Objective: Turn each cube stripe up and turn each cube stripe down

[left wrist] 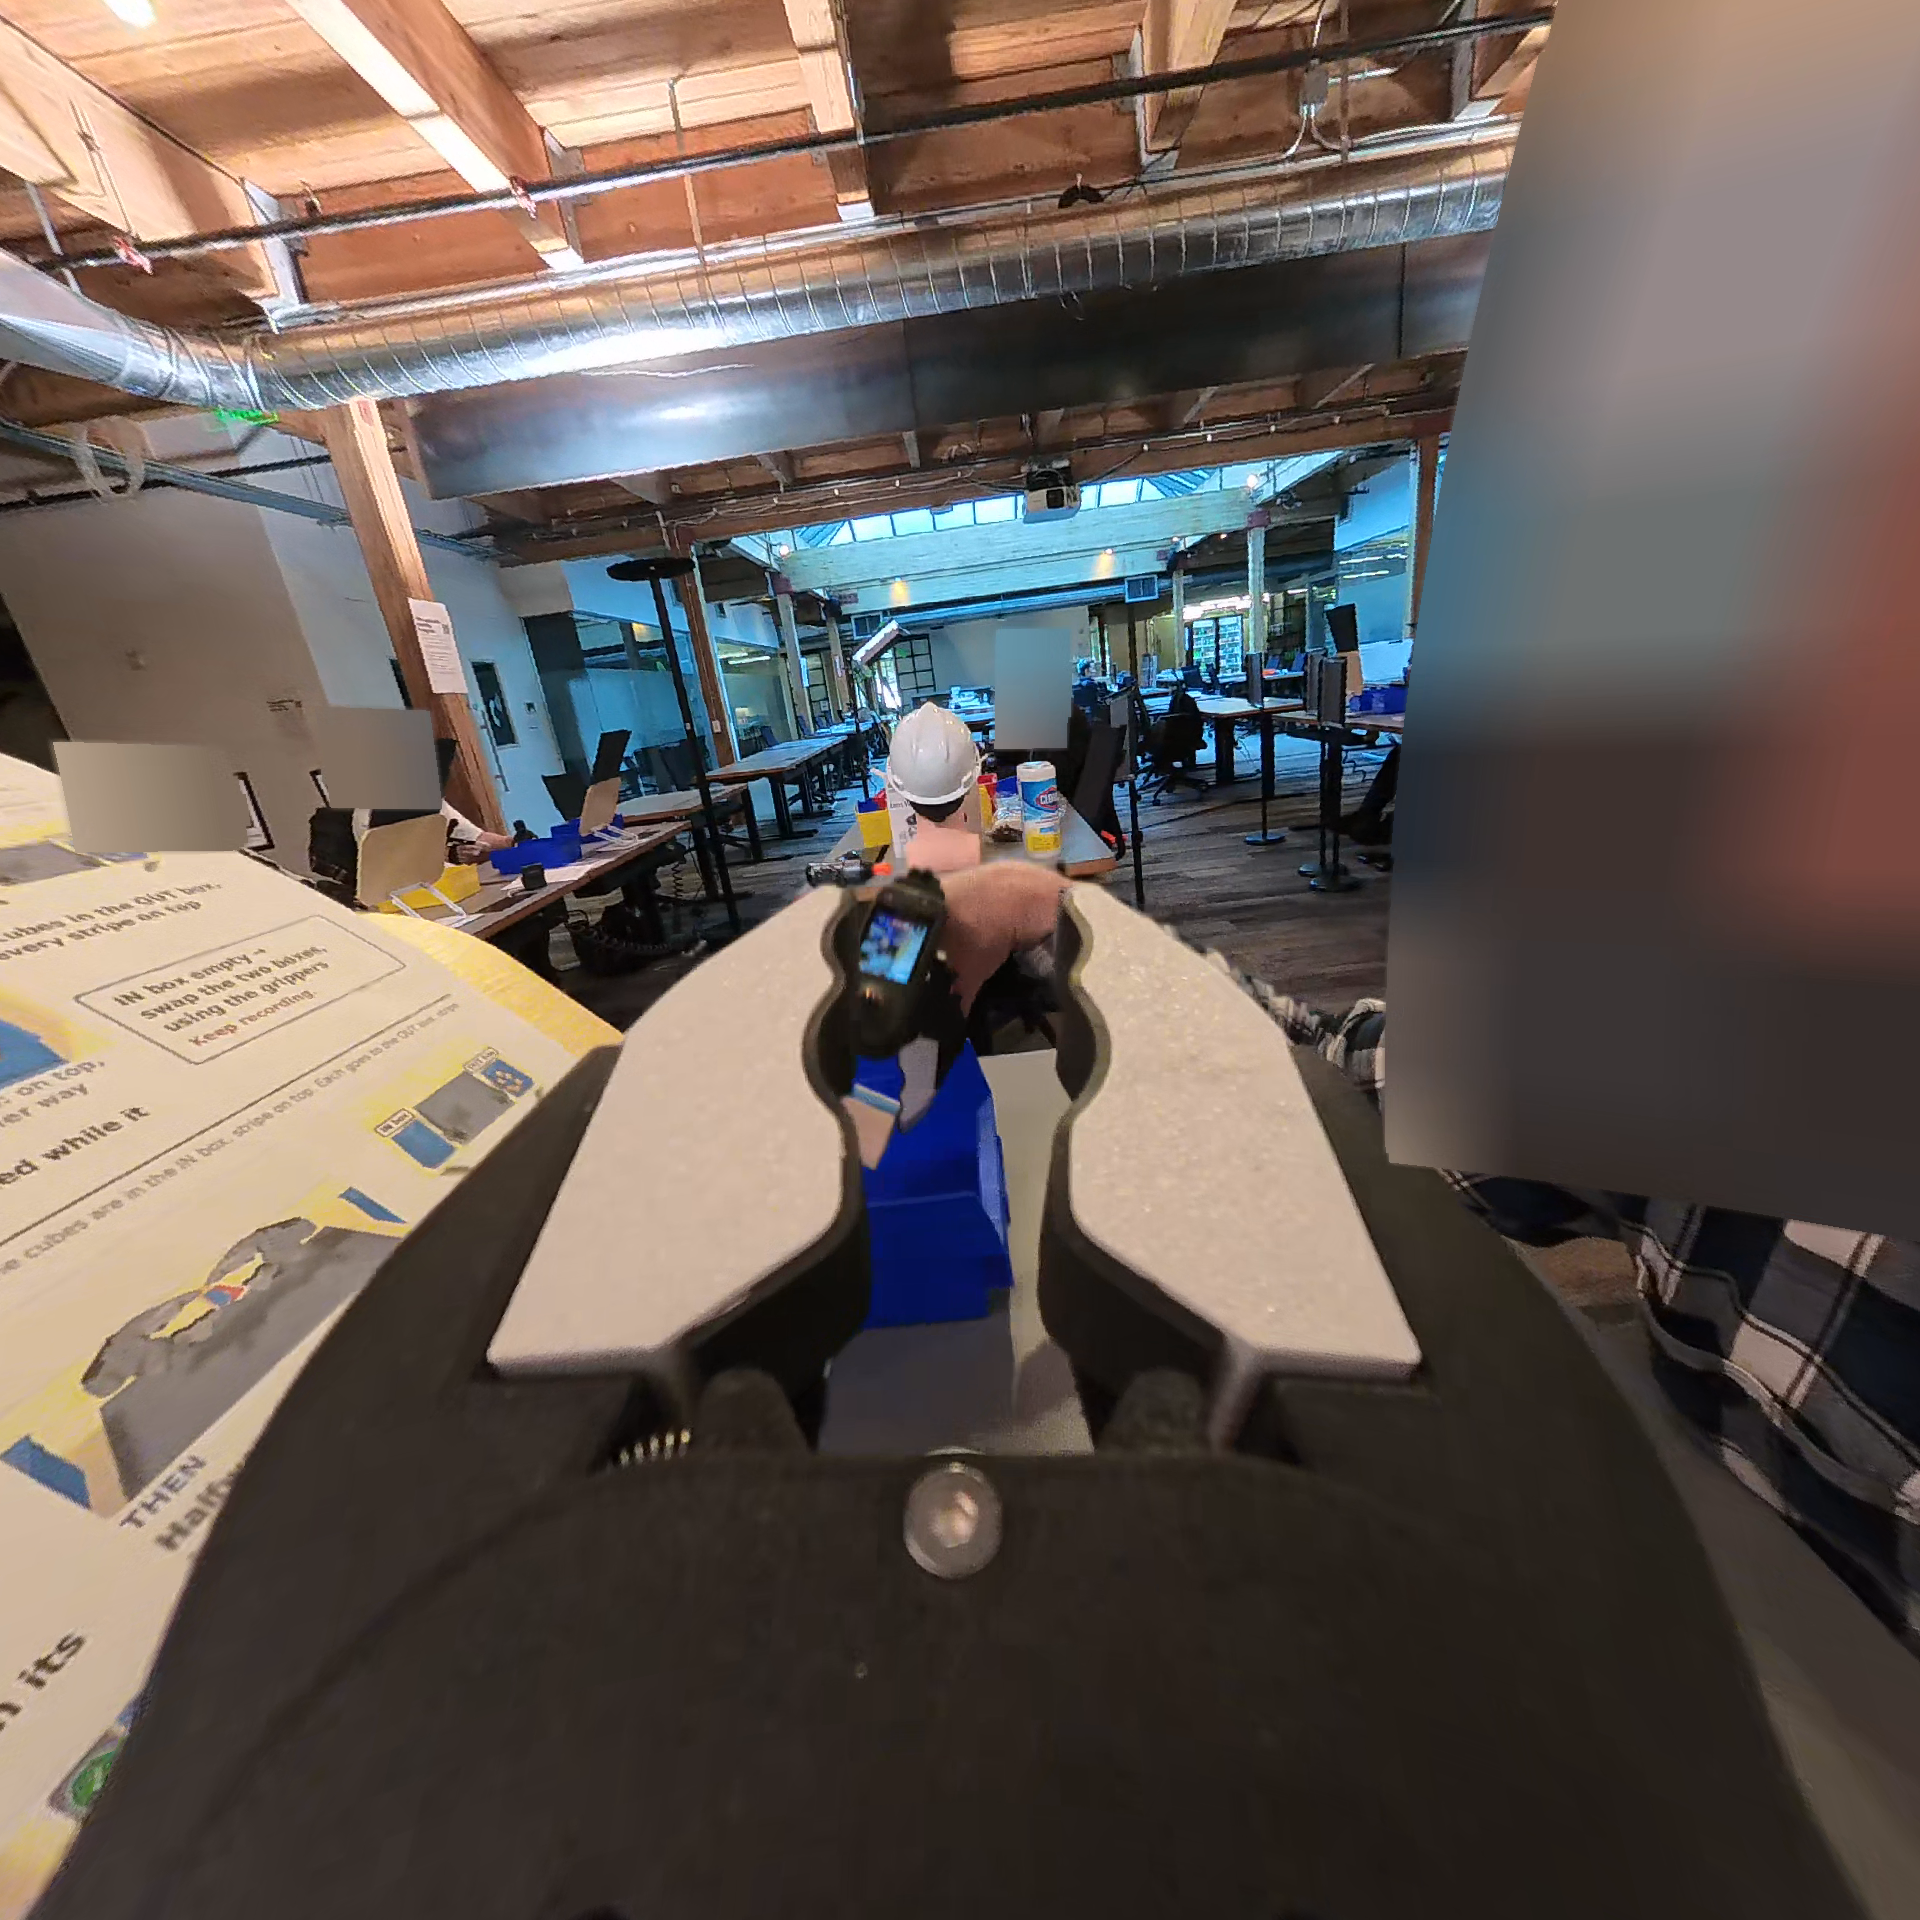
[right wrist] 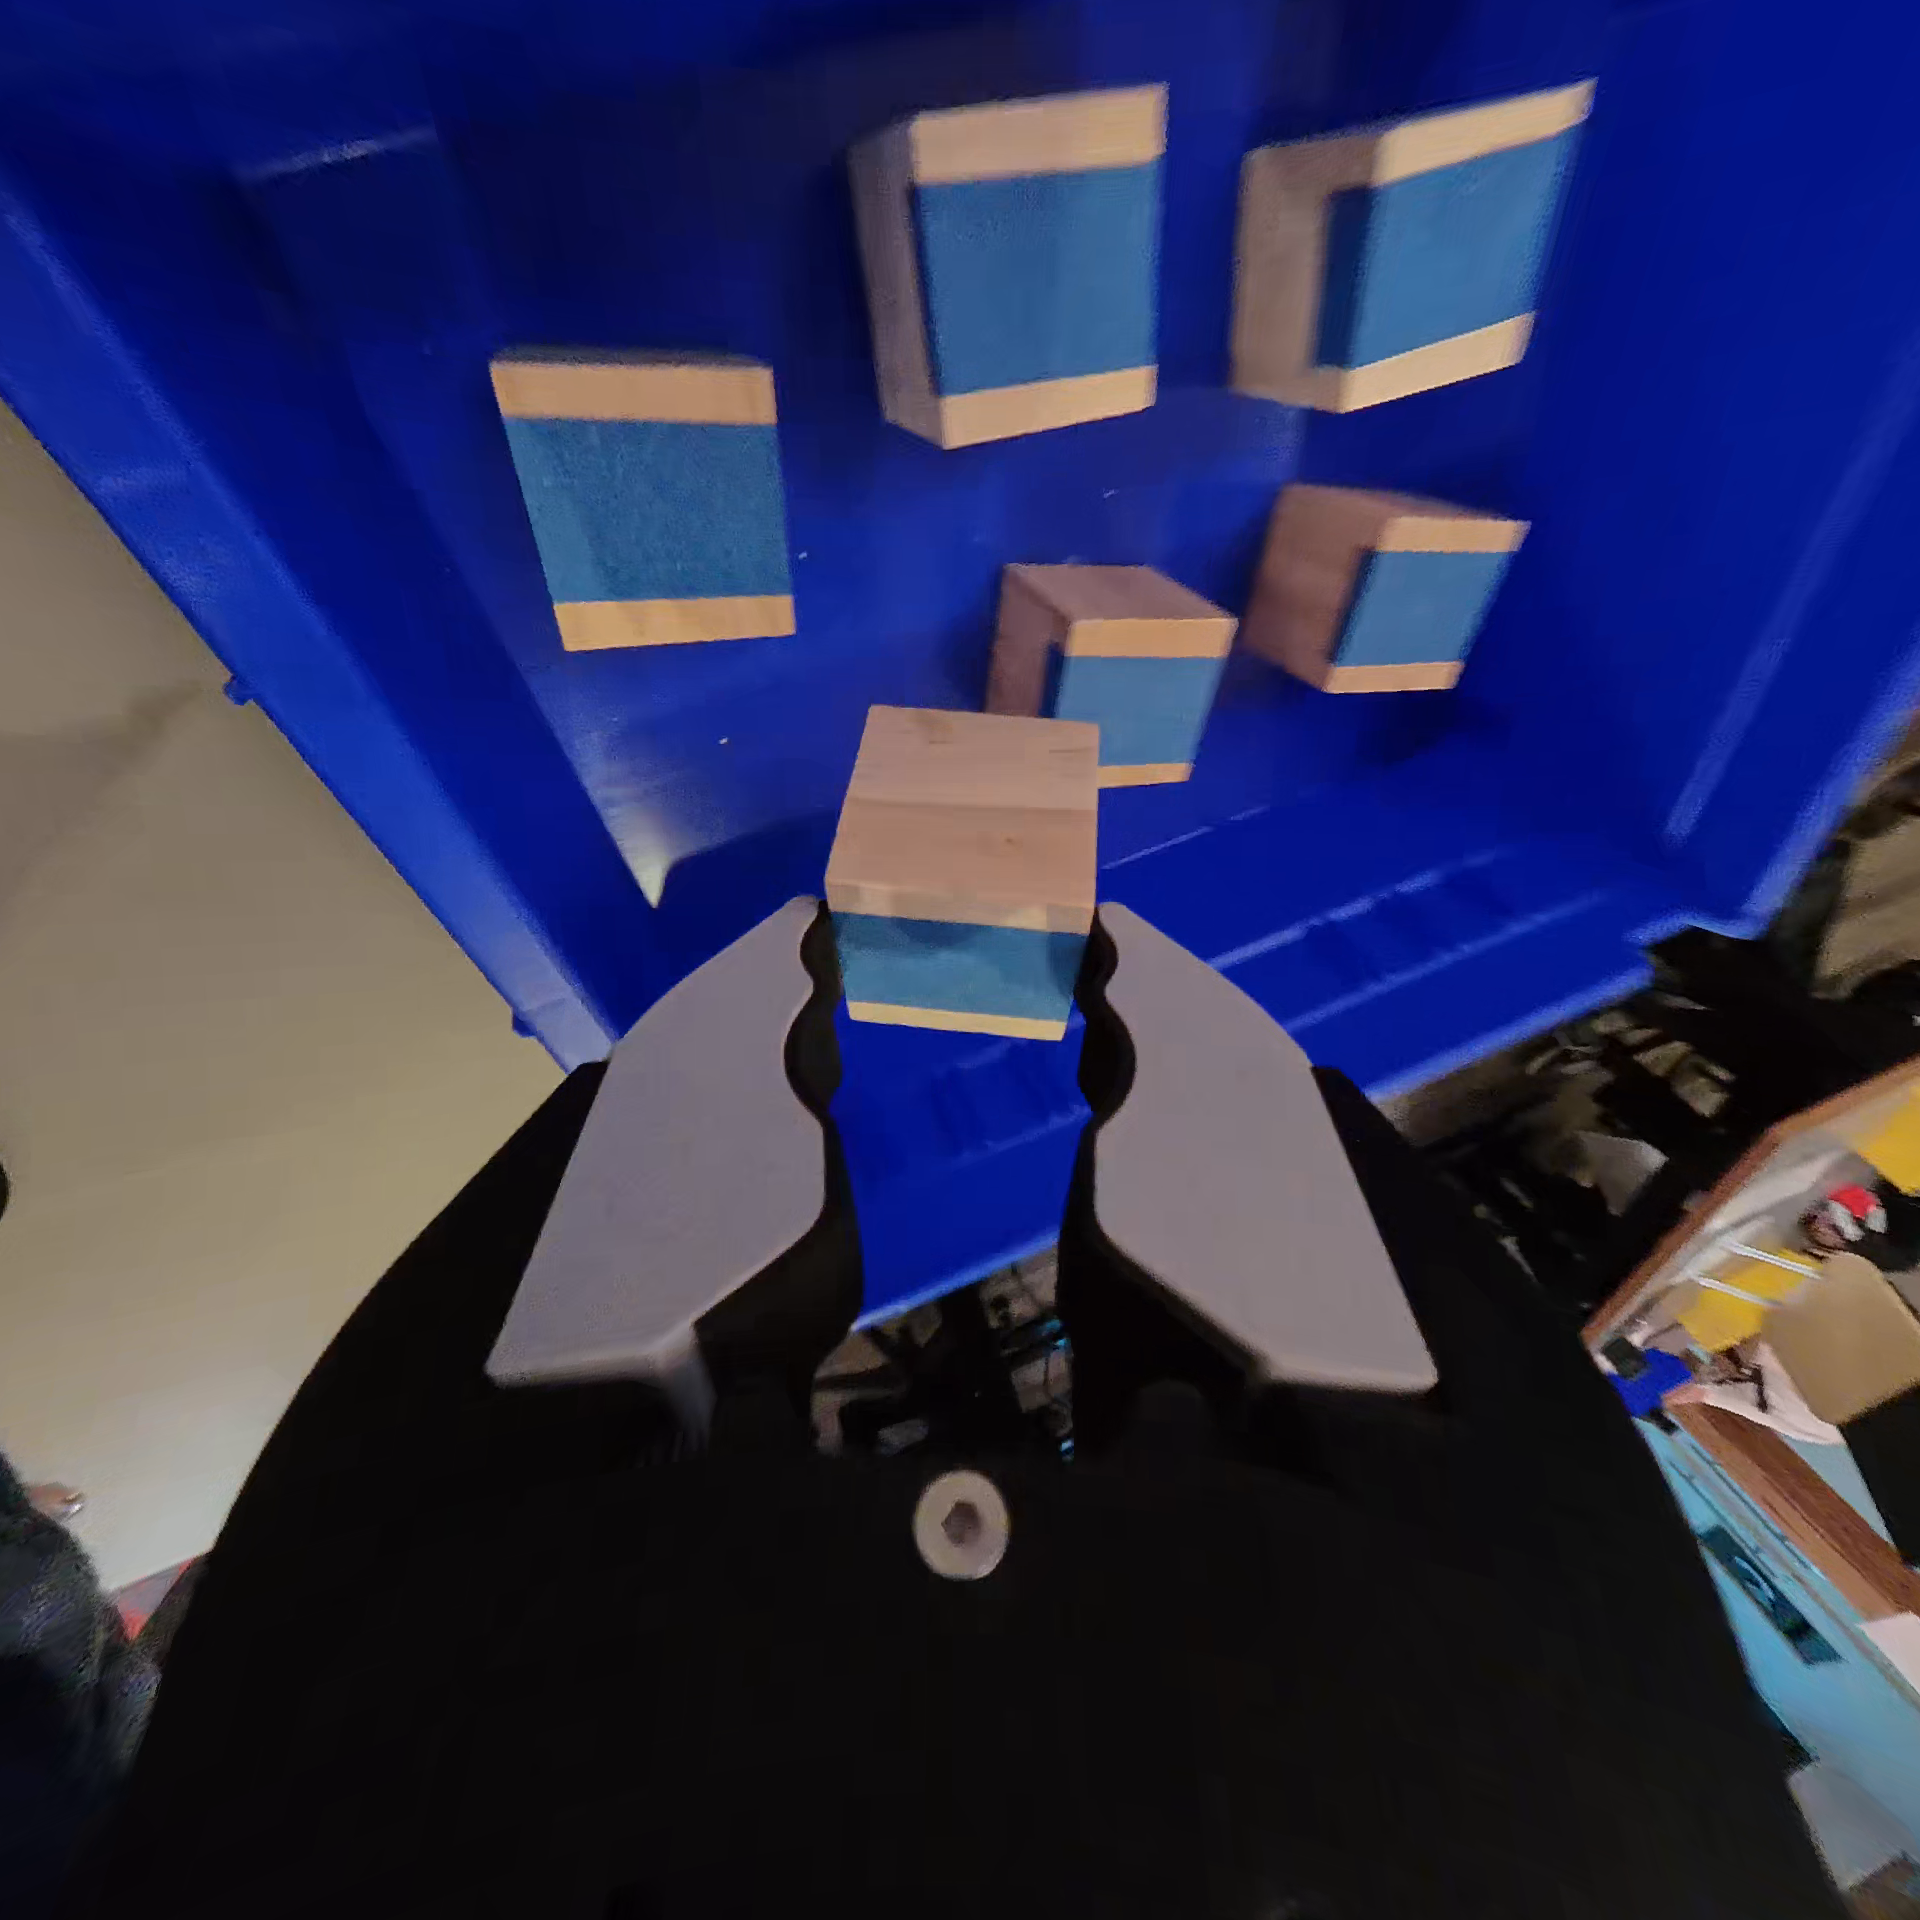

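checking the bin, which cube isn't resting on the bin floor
The cube between the right hand-held gripper's fingertips, plain wood face toward the camera; the other five lie on the blue bin floor, stripes showing.

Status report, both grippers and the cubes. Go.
Right gripper clamped on a wooden cube, blue stripe facing the camera, above the blue bin. Left gripper open, nothing held. Five cubes lie in the bin. No obstruction.

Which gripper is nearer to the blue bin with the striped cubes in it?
Right. The right gripper is over the blue bin, clamping a wooden cube. The left gripper points out across the room, with nothing between its fingers.
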`<state>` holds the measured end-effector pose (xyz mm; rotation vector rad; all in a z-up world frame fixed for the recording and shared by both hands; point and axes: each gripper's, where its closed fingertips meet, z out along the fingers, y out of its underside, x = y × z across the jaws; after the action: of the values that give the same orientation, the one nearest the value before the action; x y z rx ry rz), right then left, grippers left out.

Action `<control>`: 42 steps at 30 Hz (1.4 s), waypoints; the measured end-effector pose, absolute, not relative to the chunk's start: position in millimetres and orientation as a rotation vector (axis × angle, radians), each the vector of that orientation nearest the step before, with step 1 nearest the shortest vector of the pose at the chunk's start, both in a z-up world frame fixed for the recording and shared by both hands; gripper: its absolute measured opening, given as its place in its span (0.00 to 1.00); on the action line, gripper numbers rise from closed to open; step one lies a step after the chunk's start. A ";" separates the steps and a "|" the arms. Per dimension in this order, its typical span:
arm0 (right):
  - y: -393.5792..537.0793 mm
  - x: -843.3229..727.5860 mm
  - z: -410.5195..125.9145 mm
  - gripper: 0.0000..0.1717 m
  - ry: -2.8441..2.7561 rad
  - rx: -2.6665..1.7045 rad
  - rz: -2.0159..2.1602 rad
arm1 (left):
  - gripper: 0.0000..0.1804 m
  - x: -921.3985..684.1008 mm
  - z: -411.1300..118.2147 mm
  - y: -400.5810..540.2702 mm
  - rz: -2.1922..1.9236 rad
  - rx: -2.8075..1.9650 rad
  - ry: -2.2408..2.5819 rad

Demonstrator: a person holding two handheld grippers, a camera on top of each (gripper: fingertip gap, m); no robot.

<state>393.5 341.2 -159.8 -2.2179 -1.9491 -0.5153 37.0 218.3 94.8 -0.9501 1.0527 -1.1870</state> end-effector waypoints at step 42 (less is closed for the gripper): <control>330.3 203.9 79.5 0.35 -0.966 -1.290 -0.241 | 0.25 -58.4 88.1 324.3 -0.502 -1.248 0.792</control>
<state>203.9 330.3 79.5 -1.2902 -0.9663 -0.2409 -58.4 324.3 88.1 -1.2478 0.7916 -0.5023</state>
